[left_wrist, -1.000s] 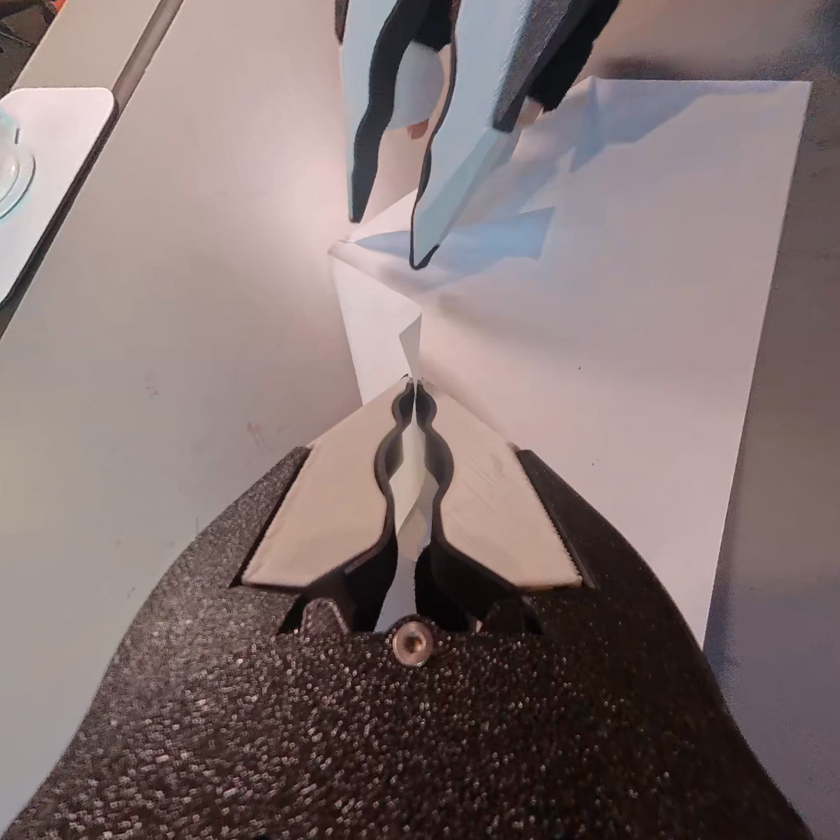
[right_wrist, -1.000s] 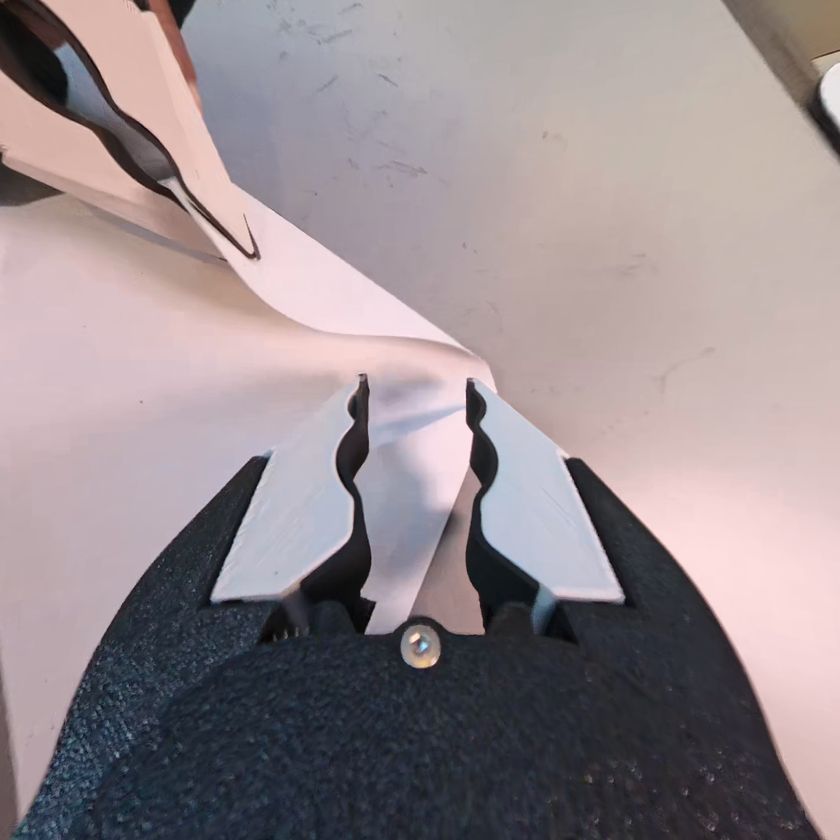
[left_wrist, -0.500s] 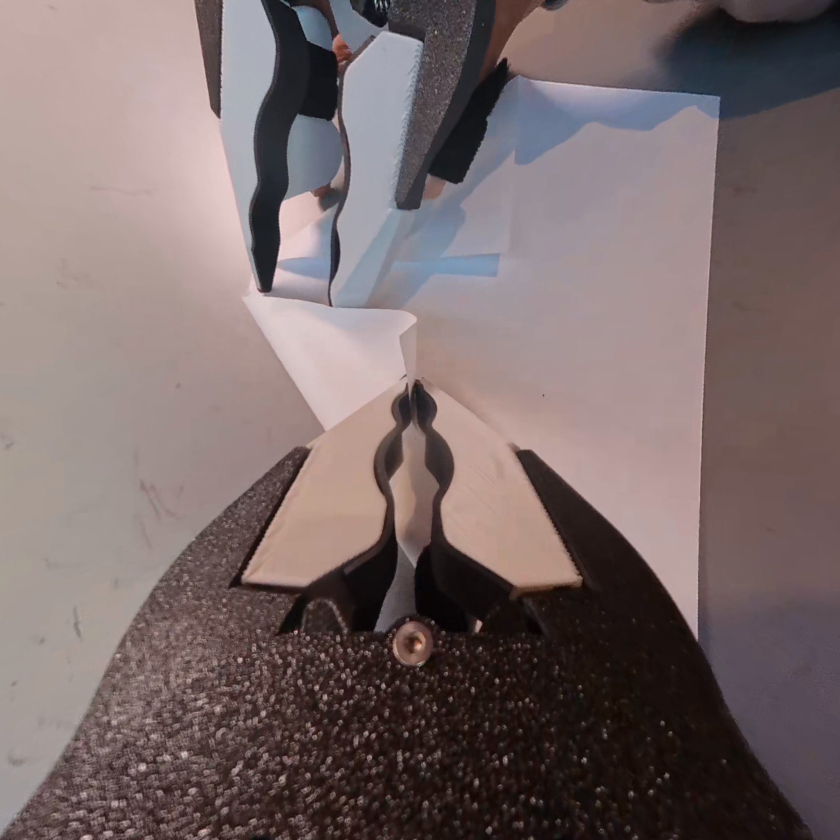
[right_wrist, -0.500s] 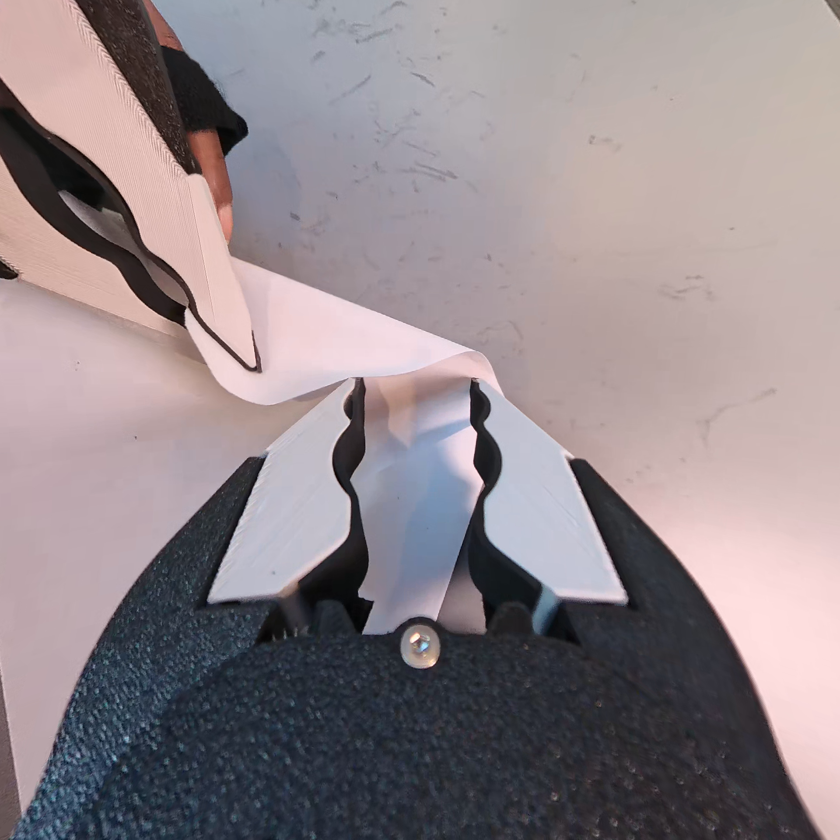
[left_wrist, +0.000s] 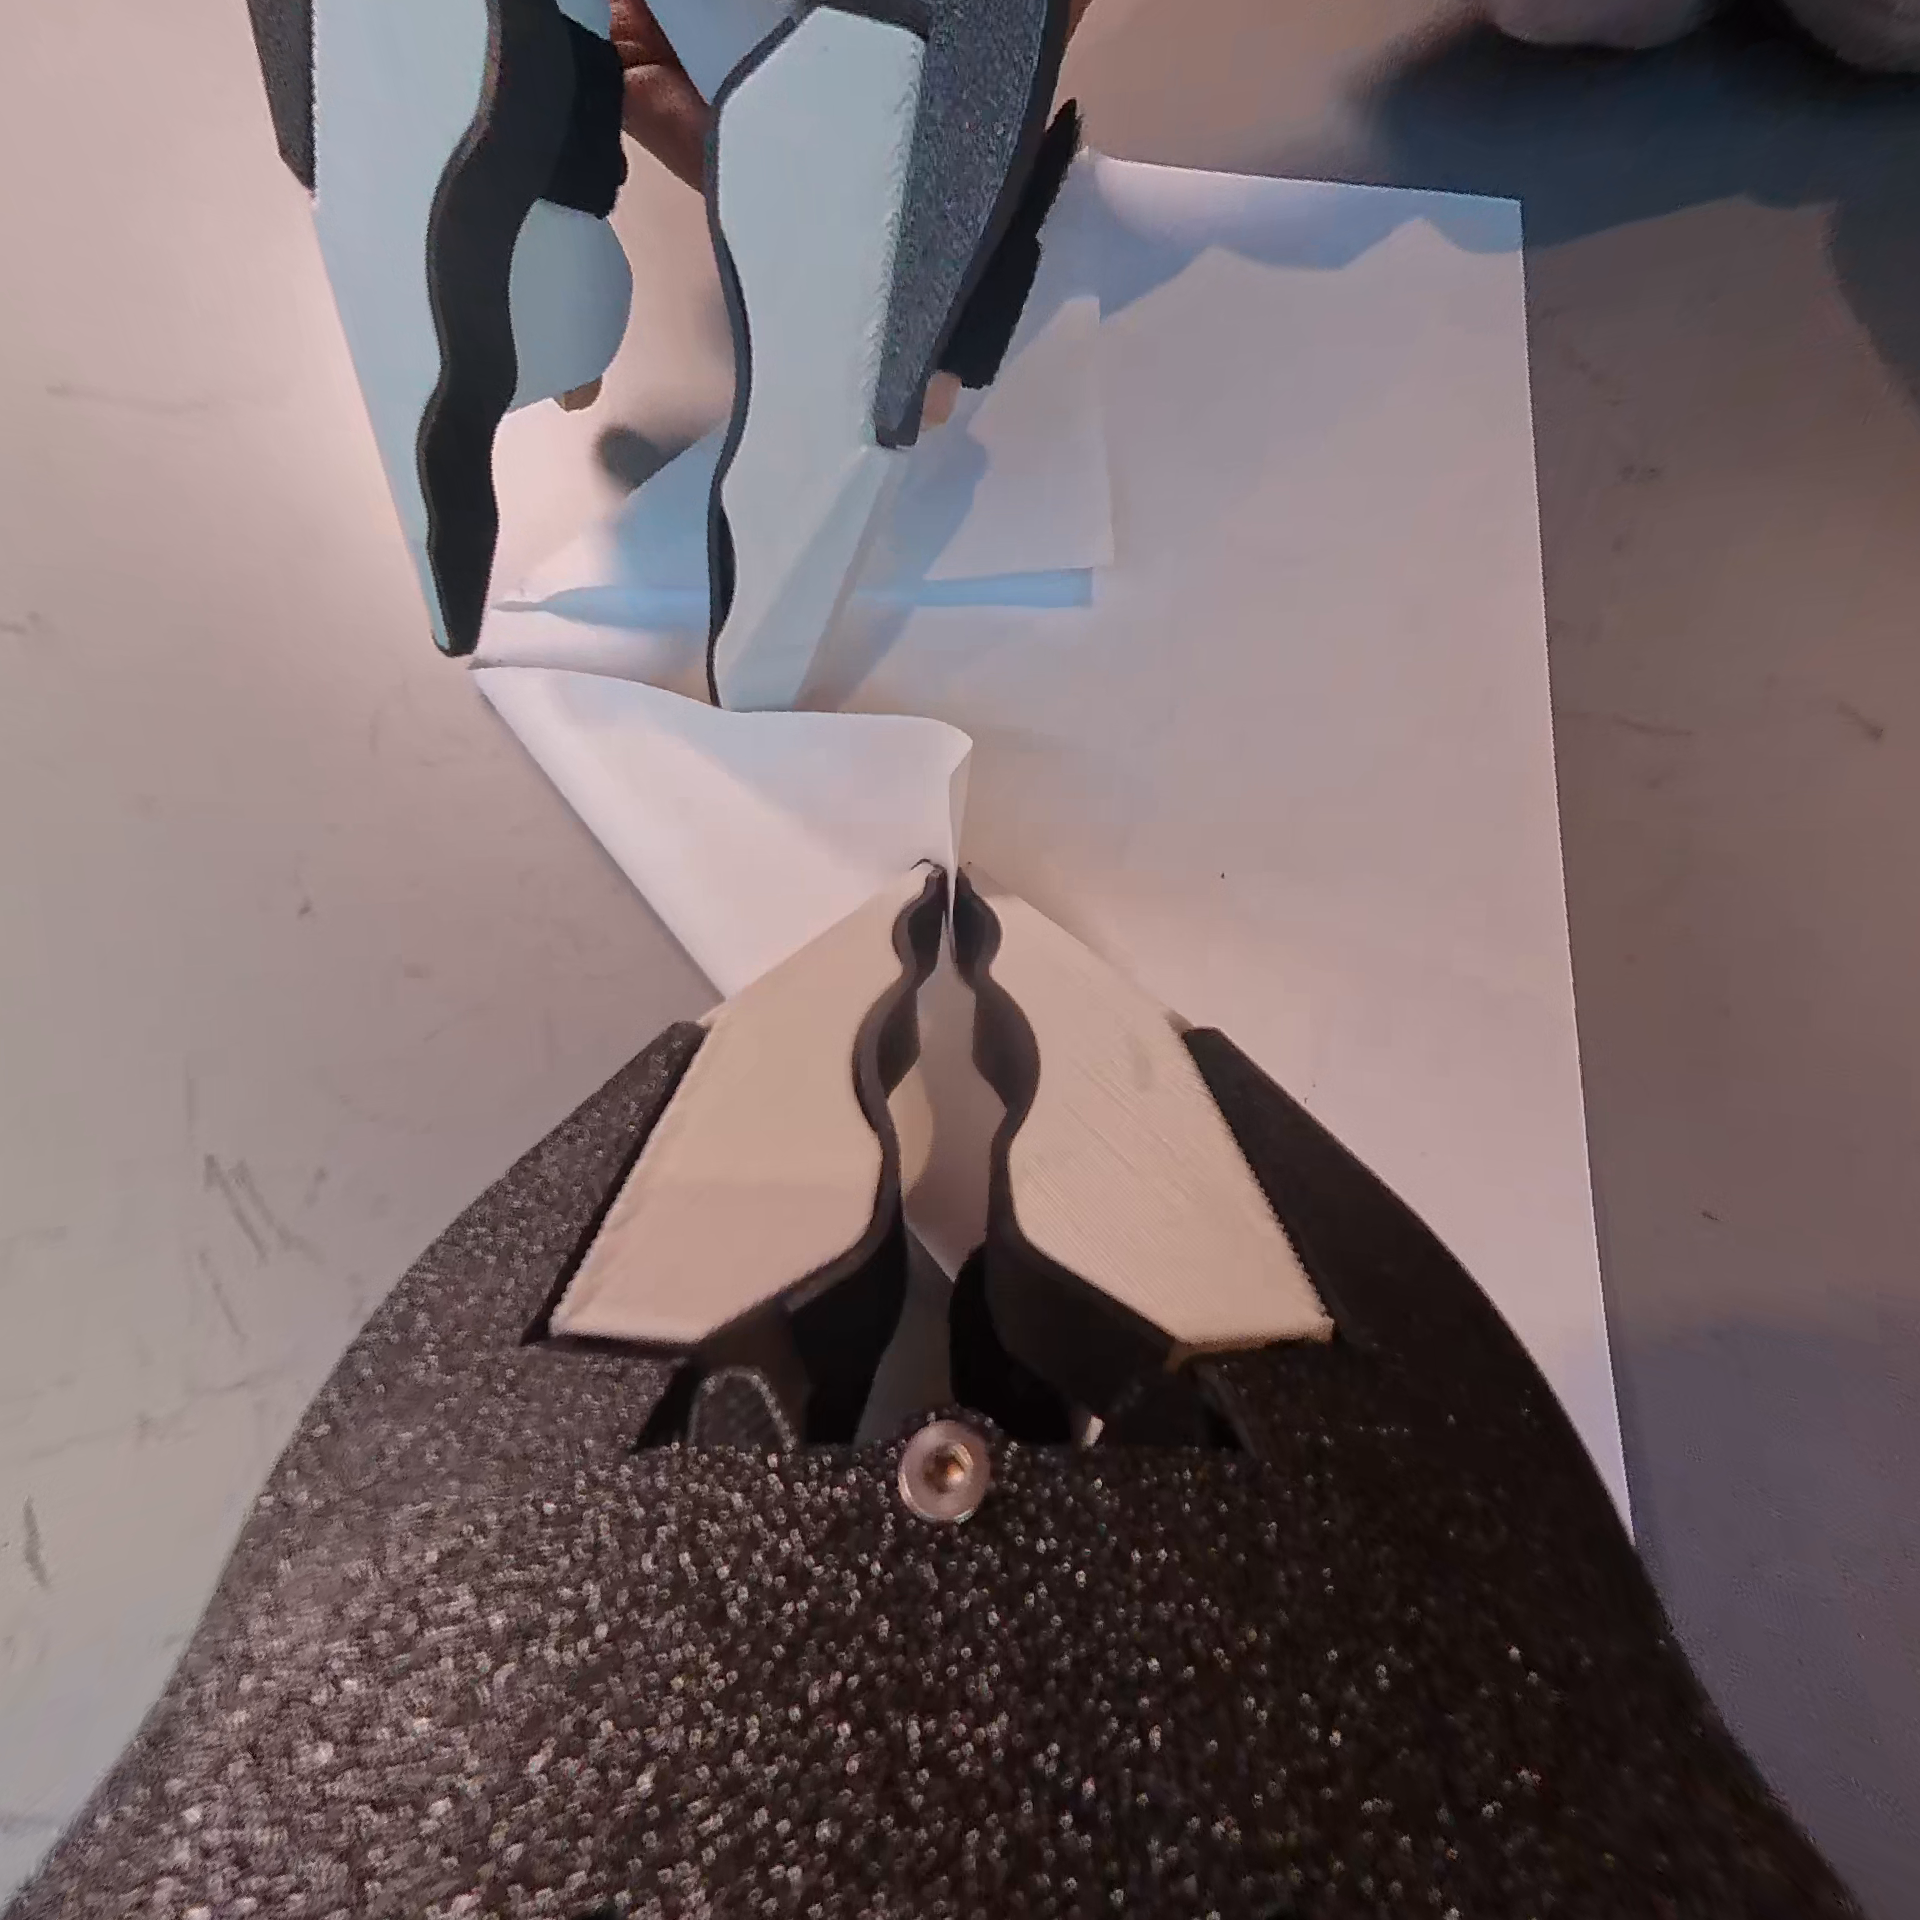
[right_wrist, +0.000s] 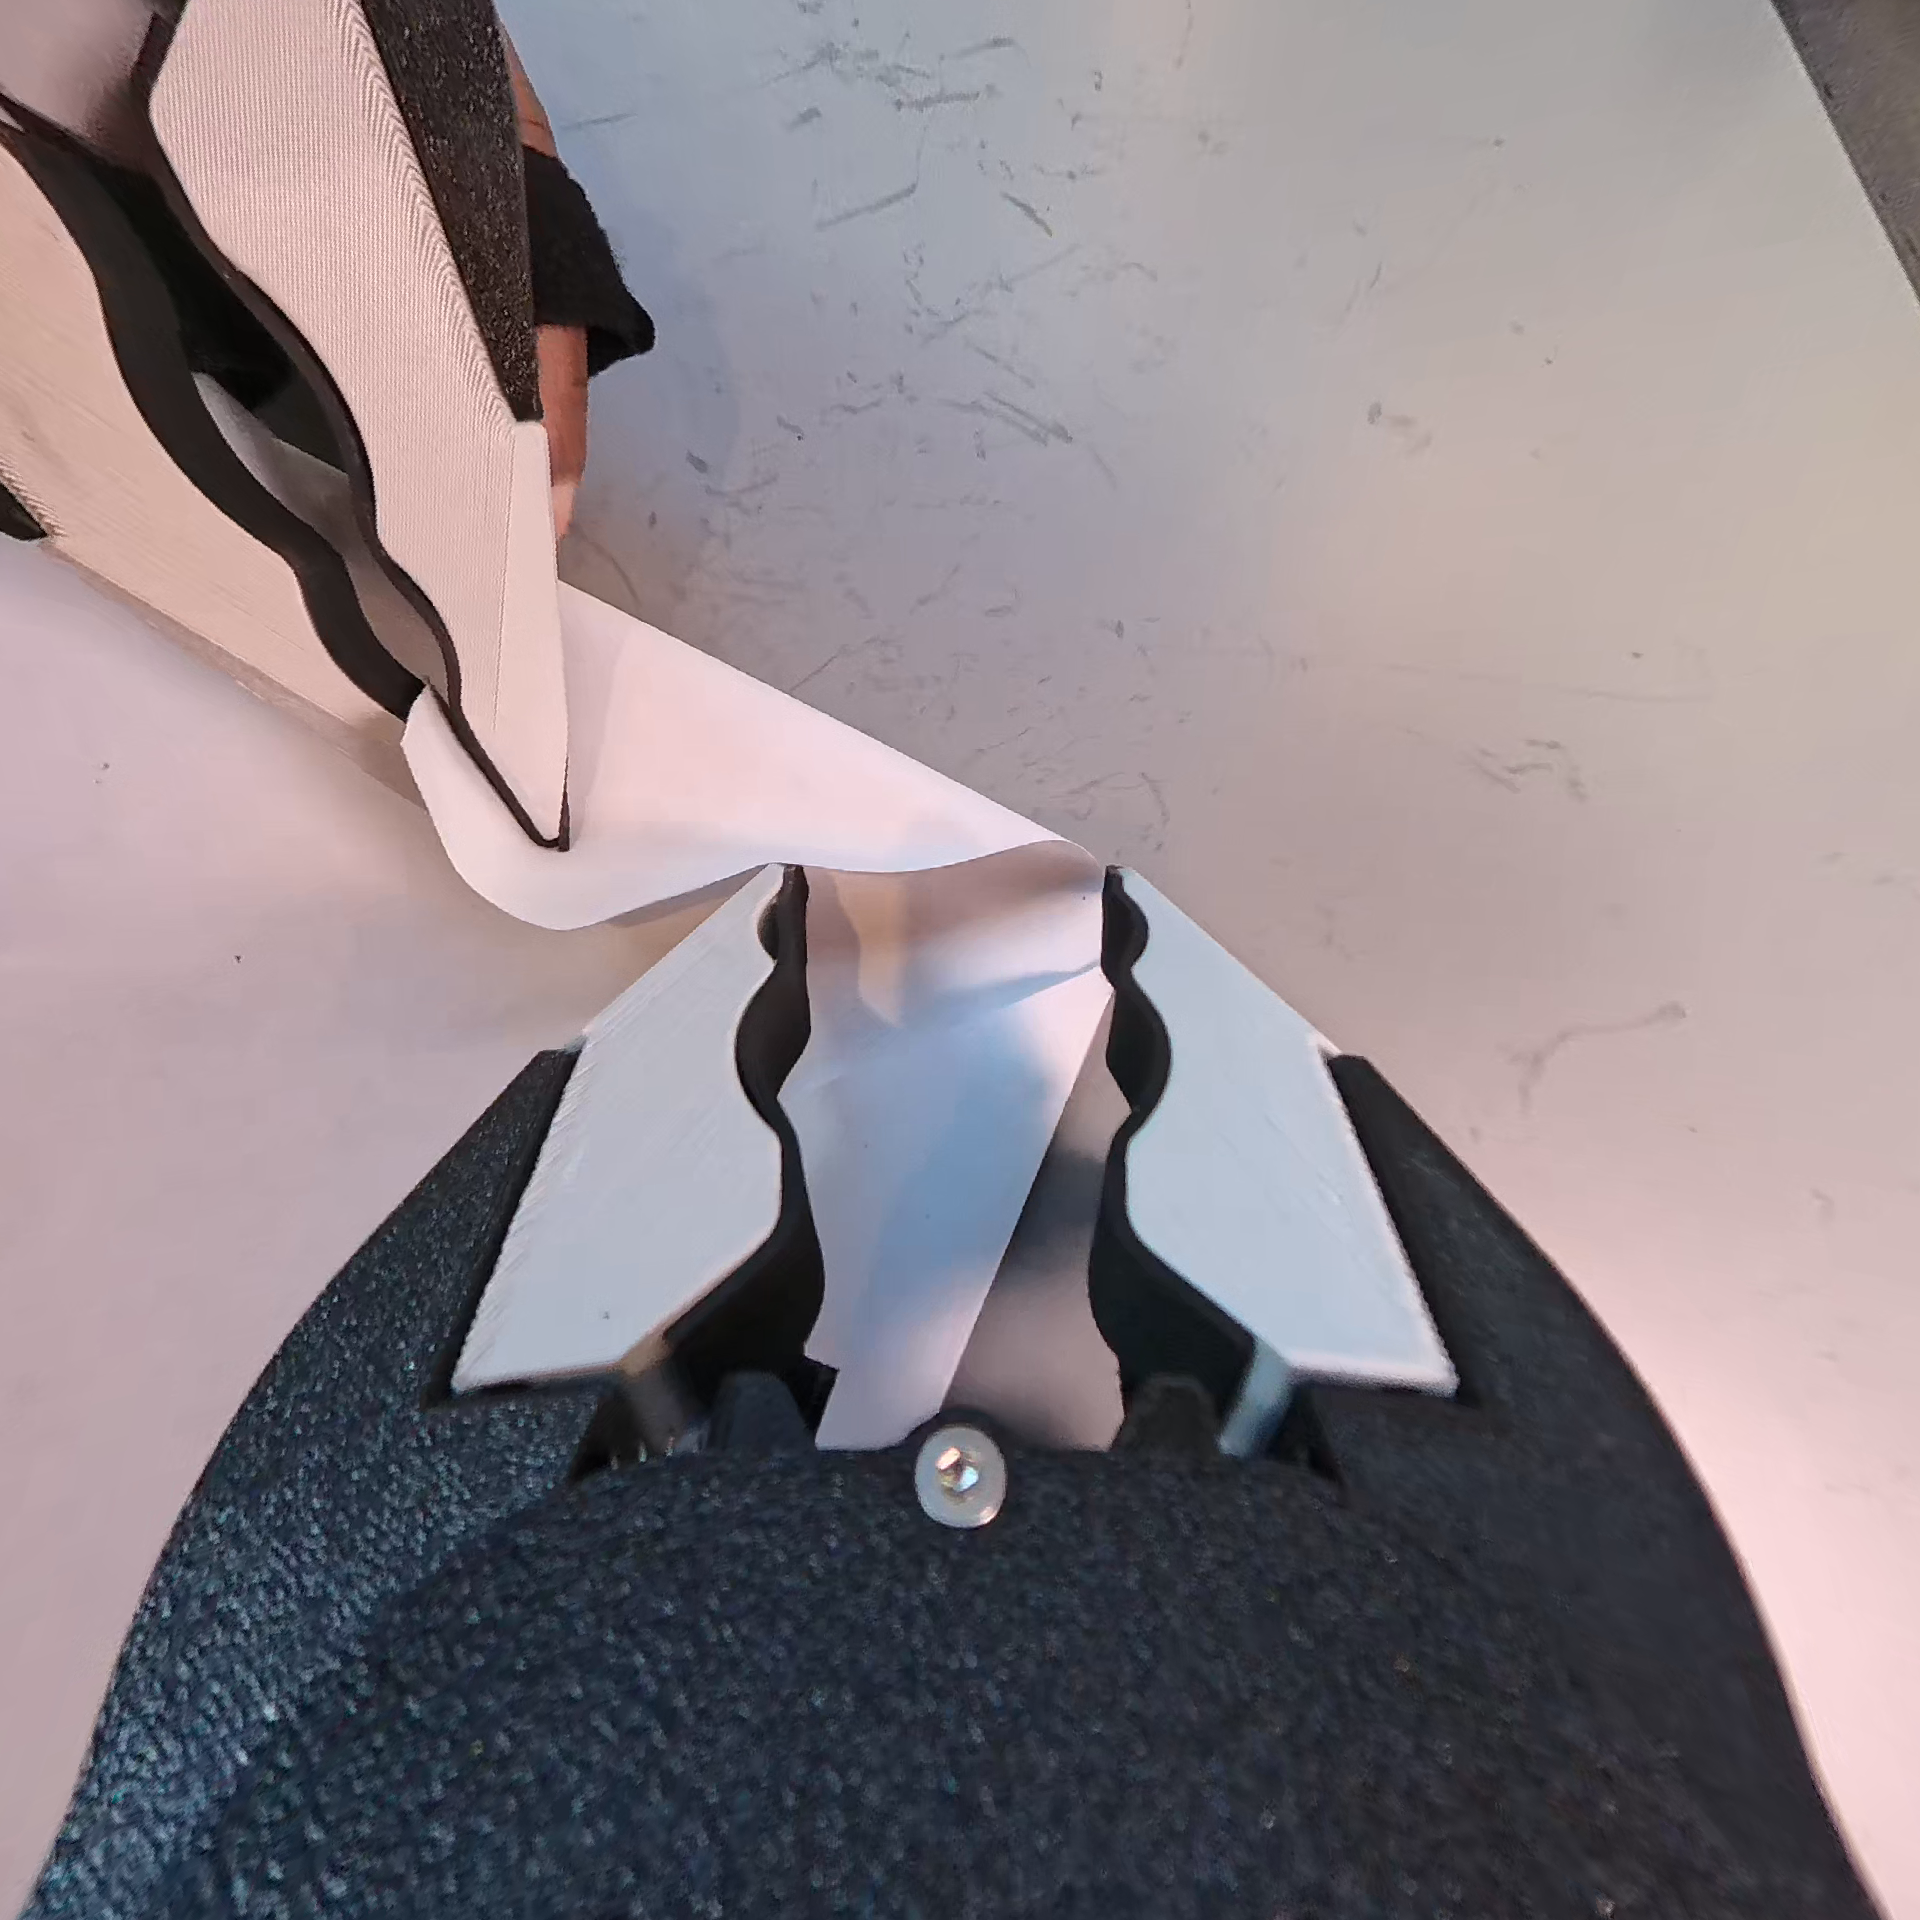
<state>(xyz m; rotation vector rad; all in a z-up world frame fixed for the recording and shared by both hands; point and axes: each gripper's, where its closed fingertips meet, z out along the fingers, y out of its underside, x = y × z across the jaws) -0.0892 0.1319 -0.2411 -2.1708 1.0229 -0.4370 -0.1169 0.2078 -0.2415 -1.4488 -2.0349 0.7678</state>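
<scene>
A white sheet of paper (left_wrist: 1299, 831) lies on a pale table (left_wrist: 208, 935). Its left part is lifted and folded over. My left gripper (left_wrist: 945, 883) is shut on the lifted edge of the paper. It also shows in the right wrist view (right_wrist: 520, 821), pinching the paper (right_wrist: 727, 790) at upper left. My right gripper (right_wrist: 951, 883) is open, with the curled fold of the paper lying between its fingers, not pinched. In the left wrist view the right gripper (left_wrist: 587, 665) stands just beyond the fold, tips down on the paper.
The scuffed table top (right_wrist: 1351, 520) spreads to the right of the paper. A person's fingers (right_wrist: 566, 416) show behind the left gripper. A blurred pale shape sits at the top right corner of the left wrist view.
The two grippers have come closer together. The left gripper has carried the paper's edge further over, so the fold curls more. The right gripper's jaws have spread a little wider.
</scene>
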